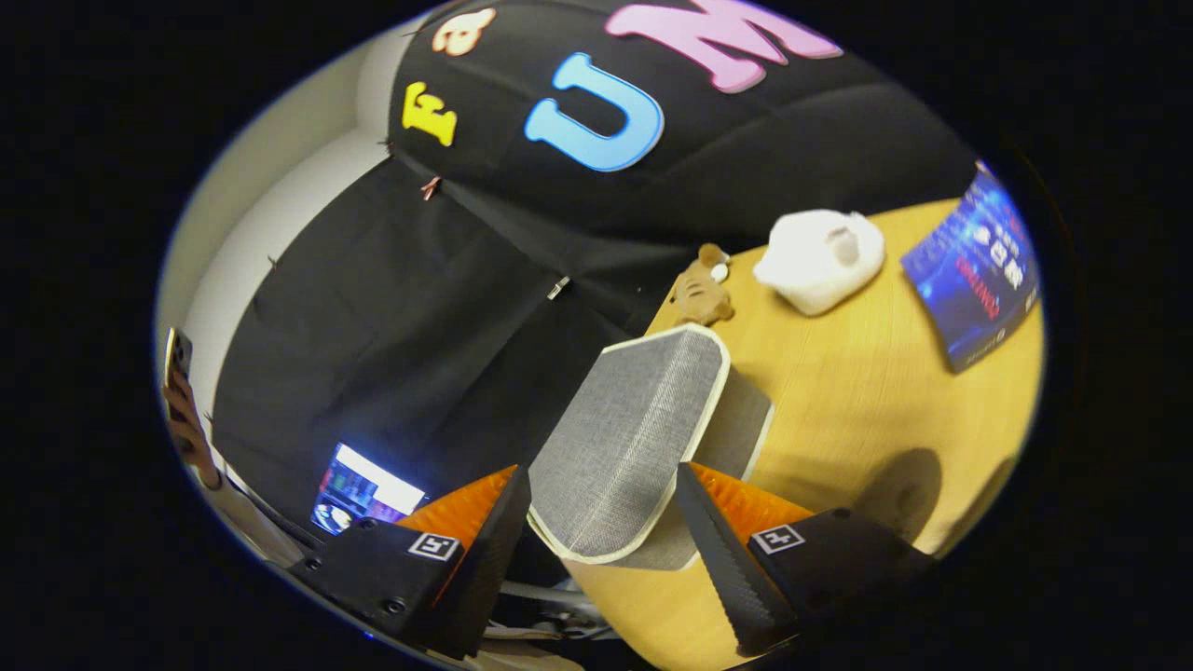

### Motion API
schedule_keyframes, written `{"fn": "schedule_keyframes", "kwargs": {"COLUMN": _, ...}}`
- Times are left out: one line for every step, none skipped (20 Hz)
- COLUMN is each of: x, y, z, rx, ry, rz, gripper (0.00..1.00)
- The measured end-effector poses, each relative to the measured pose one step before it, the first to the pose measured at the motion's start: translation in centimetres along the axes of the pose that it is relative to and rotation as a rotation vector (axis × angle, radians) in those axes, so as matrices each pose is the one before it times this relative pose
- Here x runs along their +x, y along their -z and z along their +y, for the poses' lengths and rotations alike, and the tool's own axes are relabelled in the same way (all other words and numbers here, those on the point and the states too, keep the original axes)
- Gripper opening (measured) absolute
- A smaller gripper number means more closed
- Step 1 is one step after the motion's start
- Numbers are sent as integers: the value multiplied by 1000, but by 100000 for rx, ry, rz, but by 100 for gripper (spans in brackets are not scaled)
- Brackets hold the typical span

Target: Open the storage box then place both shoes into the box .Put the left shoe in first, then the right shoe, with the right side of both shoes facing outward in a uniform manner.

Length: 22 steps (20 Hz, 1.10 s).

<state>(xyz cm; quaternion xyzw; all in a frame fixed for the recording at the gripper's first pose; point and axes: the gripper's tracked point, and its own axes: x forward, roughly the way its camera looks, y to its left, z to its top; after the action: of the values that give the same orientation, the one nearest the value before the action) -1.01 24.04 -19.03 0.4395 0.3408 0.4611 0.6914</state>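
A grey fabric storage box (634, 438) with pale trim stands at the near corner of the wooden table (867, 391). Its lid faces me at a tilt, and a strip of the box's grey side shows to the right of it. My gripper (601, 522) is open wide, with the near end of the lid between the two fingertips; I cannot tell whether they touch it. A white shoe-like object (820, 256) lies well beyond the box, towards the back of the table.
A small brown toy bear (704, 289) sits at the table's back edge, between the box and the white object. A blue booklet (974, 270) lies far right. Off the table to the left are a lit screen (368, 489) and a person's hand holding a phone (179, 391).
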Motion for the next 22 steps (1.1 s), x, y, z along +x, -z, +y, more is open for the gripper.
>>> {"fn": "schedule_keyframes", "kwargs": {"x": 548, "y": 540, "z": -824, "rx": 4341, "ry": -1788, "rz": 939, "gripper": 97}}
{"fn": "schedule_keyframes", "kwargs": {"x": 541, "y": 364, "z": -531, "rx": 3837, "ry": -1864, "rz": 940, "gripper": 97}}
{"fn": "schedule_keyframes", "kwargs": {"x": 368, "y": 370, "z": -308, "rx": 3726, "ry": -2491, "rz": 1317, "gripper": 97}}
{"fn": "schedule_keyframes", "kwargs": {"x": 399, "y": 458, "z": -407, "rx": 3447, "ry": -2152, "rz": 1502, "gripper": 97}}
{"fn": "schedule_keyframes", "kwargs": {"x": 605, "y": 551, "z": -331, "rx": 3532, "ry": -2530, "rz": 1892, "gripper": 97}}
{"fn": "schedule_keyframes", "kwargs": {"x": 647, "y": 292, "z": -218, "rx": 3663, "ry": -2597, "rz": 1405, "gripper": 97}}
{"fn": "schedule_keyframes", "kwargs": {"x": 574, "y": 375, "z": -302, "rx": 3625, "ry": -2683, "rz": 672, "gripper": 97}}
{"fn": "schedule_keyframes", "kwargs": {"x": 503, "y": 29, "z": -427, "rx": 3689, "ry": -1889, "rz": 384, "gripper": 97}}
{"fn": "schedule_keyframes", "kwargs": {"x": 301, "y": -145, "z": -644, "rx": 3580, "ry": -911, "rz": 75, "gripper": 97}}
{"fn": "schedule_keyframes", "kwargs": {"x": 595, "y": 11, "z": -705, "rx": 2931, "ry": -131, "rz": 265, "gripper": 97}}
{"fn": "schedule_keyframes", "kwargs": {"x": 696, "y": 188, "z": -386, "rx": 2884, "ry": -1296, "rz": 846, "gripper": 97}}
{"fn": "schedule_keyframes", "kwargs": {"x": 388, "y": 198, "z": -178, "rx": 2770, "ry": -1495, "rz": 696, "gripper": 97}}
{"fn": "schedule_keyframes", "kwargs": {"x": 243, "y": 212, "z": -18, "rx": 1983, "ry": -2123, "rz": 930, "gripper": 97}}
{"fn": "schedule_keyframes", "kwargs": {"x": 306, "y": 113, "z": 286, "rx": 1437, "ry": -2891, "rz": 558, "gripper": 97}}
{"fn": "schedule_keyframes", "kwargs": {"x": 366, "y": -76, "z": 287, "rx": 1440, "ry": -2872, "rz": 62, "gripper": 97}}
{"fn": "schedule_keyframes", "kwargs": {"x": 175, "y": 268, "z": 293, "rx": 1803, "ry": -2836, "rz": -103, "gripper": 94}}
{"fn": "schedule_keyframes", "kwargs": {"x": 169, "y": -19, "z": 335, "rx": 1483, "ry": -3255, "rz": 518, "gripper": 94}}
{"fn": "schedule_keyframes", "kwargs": {"x": 154, "y": 124, "z": 67, "rx": 990, "ry": -591, "rz": 114, "gripper": 79}}
{"fn": "schedule_keyframes", "kwargs": {"x": 66, "y": 314, "z": -111, "rx": 590, "ry": -1331, "rz": 691, "gripper": 64}}
{"fn": "schedule_keyframes", "kwargs": {"x": 646, "y": 144, "z": -233, "rx": 2229, "ry": -406, "rz": -296, "gripper": 50}}
{"fn": "schedule_keyframes", "kwargs": {"x": -847, "y": -219, "z": 425, "rx": 2158, "ry": -2987, "rz": -1060, "gripper": 35}}
{"fn": "schedule_keyframes", "kwargs": {"x": 121, "y": -483, "z": 197, "rx": -831, "ry": 258, "rz": -1849, "gripper": 20}}
